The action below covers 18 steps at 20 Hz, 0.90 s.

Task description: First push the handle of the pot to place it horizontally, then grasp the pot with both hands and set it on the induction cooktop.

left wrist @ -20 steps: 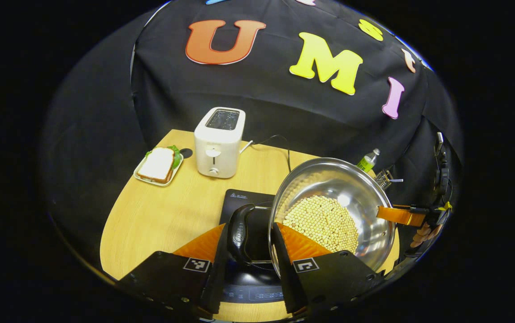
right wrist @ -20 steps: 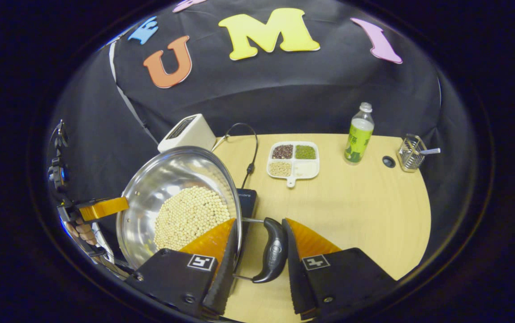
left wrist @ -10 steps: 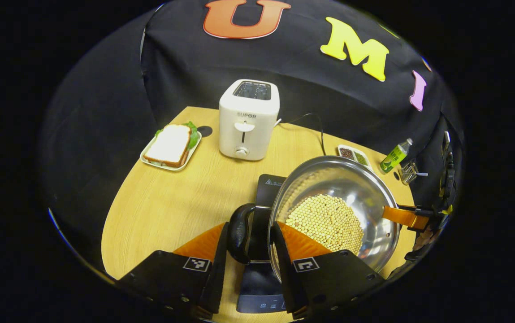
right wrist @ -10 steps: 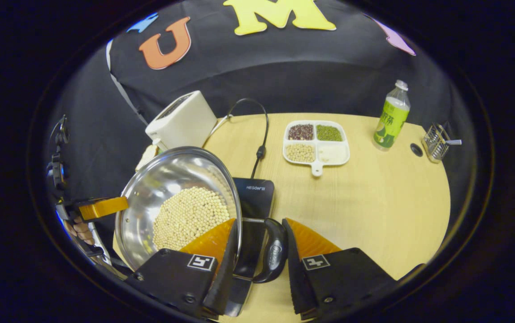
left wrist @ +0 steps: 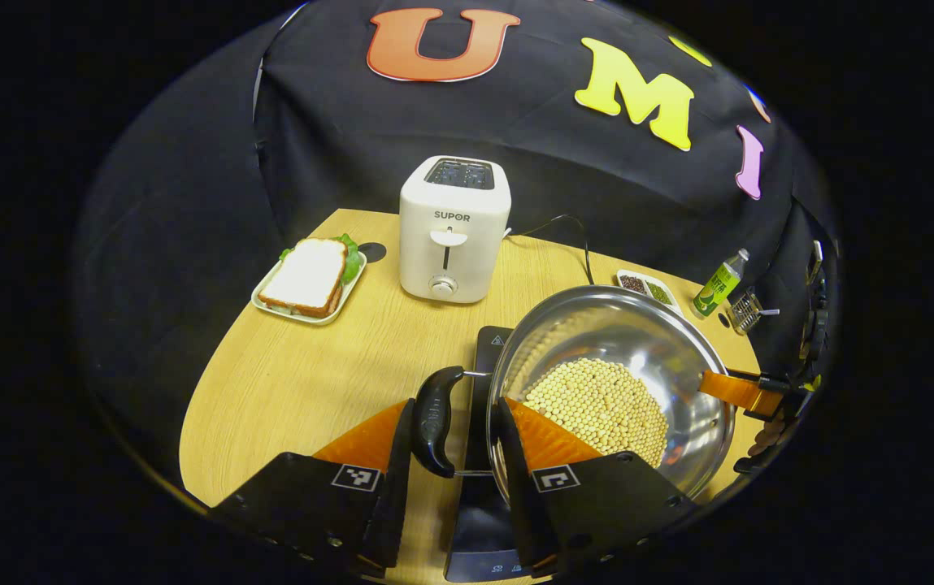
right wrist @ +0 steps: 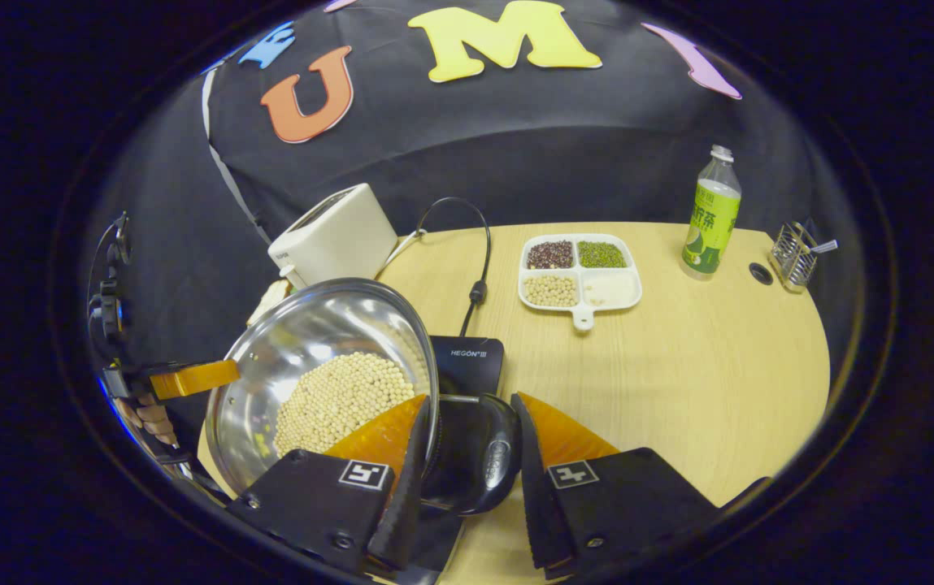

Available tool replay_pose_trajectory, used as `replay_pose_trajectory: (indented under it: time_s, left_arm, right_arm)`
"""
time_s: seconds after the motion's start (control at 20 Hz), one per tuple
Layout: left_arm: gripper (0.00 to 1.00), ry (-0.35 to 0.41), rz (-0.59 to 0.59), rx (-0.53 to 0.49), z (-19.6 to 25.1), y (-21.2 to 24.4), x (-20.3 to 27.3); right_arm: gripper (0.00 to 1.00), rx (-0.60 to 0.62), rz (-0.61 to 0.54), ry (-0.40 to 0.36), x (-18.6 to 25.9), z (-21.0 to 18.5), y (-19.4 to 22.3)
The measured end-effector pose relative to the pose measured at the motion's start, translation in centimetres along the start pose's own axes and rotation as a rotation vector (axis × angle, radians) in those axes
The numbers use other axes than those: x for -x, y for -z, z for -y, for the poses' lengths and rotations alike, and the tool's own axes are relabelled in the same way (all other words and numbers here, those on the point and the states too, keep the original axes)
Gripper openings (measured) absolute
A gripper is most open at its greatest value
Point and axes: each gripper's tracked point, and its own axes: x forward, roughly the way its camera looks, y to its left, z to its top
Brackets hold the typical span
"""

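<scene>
Soybeans fill the bottom of the round stainless-steel pot, which sits over the black induction cooktop near the surface's front edge; whether it rests on the glass I cannot tell. The left claw is clamped on the pot's black loop handle, one orange finger against the handle, the other inside the rim. The right claw is clamped the same way on the opposite black handle. Toward the back edge of the wooden surface stand a white toaster, a white four-compartment dish of beans and a green-labelled bottle. A sandwich on a white tray lies near the back left corner.
</scene>
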Motion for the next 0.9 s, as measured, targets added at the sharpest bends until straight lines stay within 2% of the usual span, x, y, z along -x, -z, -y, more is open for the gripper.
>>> replay_pose_trajectory:
  time_s: [0.15, 0.2, 0.25, 0.5, 0.7, 0.75, 0.8, 0.9]
  left_arm:
    - [0.52, 0.001, 0.042, -0.018, -0.1, -0.3, 0.0]
    - [0.43, 0.005, 0.056, -0.019, 0.0, -0.3, 0.1]
    - [0.53, 0.008, 0.062, -0.015, 0.0, -0.3, 0.0]
    - [0.57, 0.009, 0.117, -0.002, 0.0, -0.3, -0.1]
    - [0.62, -0.001, 0.171, 0.081, -0.5, -0.2, -0.1]
    - [0.65, -0.006, 0.192, 0.088, -0.7, -0.2, 0.1]
    - [0.75, -0.01, 0.234, 0.082, -1.0, -0.9, 0.5]
    - [0.83, -0.032, 0.301, 0.064, -1.3, -1.9, 1.4]
  right_arm:
    - [0.57, -0.004, 0.078, -0.015, 0.2, 0.0, -0.2]
    - [0.57, -0.016, 0.086, -0.01, 0.3, 0.1, -0.1]
    - [0.57, -0.022, 0.089, -0.008, 0.4, 0.2, -0.1]
    - [0.58, -0.051, 0.116, -0.006, 0.5, 0.2, -0.4]
    - [0.64, -0.088, 0.176, -0.015, 0.8, 0.4, -1.1]
    - [0.64, -0.084, 0.188, -0.006, 1.0, 0.7, -1.5]
    - [0.67, -0.079, 0.2, 0.003, 1.1, 1.0, -1.7]
    - [0.77, -0.078, 0.247, 0.008, 2.2, 1.2, -2.4]
